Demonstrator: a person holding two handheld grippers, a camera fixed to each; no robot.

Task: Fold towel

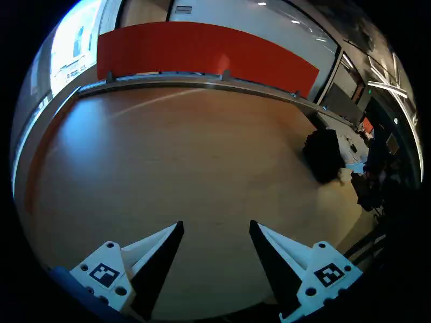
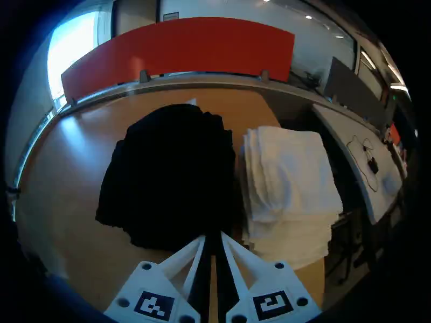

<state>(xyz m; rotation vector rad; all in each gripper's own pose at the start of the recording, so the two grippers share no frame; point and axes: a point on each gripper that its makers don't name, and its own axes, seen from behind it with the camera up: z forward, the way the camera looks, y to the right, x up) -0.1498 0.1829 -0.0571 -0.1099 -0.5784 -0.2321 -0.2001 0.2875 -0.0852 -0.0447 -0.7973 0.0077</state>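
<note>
In the left gripper view, the left tongs [image 1: 215, 229] are spread wide over bare wooden desk [image 1: 161, 161], with nothing between the fingers. A red partition [image 1: 204, 51] runs along the desk's far edge. Well off to the right lies a dark heap [image 1: 323, 153], too small to make out.

In the right gripper view, the black towels [image 2: 172, 172] lie in a loose pile left of centre on the desk. The right tongs [image 2: 213, 239] are pressed nearly together, their tips at the pile's near edge. Whether any cloth is caught between them cannot be told. Just beside the black pile, to its right, sits a neat stack of folded white towels [image 2: 285, 177].
</note>
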